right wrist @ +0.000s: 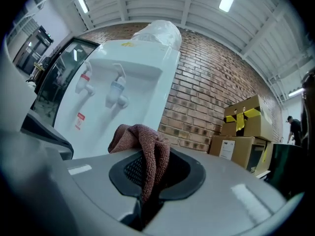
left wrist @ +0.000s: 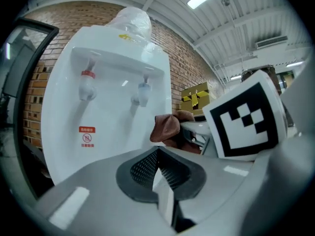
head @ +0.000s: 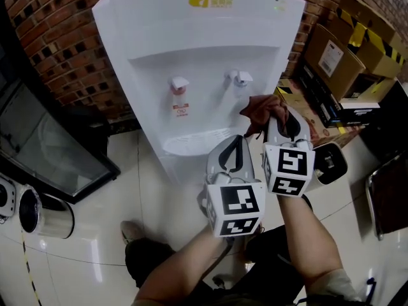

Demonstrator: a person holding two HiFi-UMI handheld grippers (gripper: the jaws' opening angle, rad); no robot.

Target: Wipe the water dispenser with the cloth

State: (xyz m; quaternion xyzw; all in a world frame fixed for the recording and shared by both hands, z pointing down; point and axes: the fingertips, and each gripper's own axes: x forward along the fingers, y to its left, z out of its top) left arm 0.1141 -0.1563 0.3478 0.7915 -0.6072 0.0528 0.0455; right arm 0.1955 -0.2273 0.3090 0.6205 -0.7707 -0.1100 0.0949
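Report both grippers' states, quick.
Left gripper: closed, nothing between its jaws.
Right gripper: closed on the brown cloth.

White water dispenser (left wrist: pixel 106 107) ahead, left gripper (left wrist: pixel 158 156) jaws together, empty, right gripper (left wrist: pixel 191 132) holding brown cloth (left wrist: pixel 165 128)

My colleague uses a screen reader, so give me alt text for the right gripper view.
The right gripper is shut on a reddish-brown cloth that bunches up above its jaws. Beyond it stands a white water dispenser with two taps, against a brick wall, with cardboard boxes stacked to the right.
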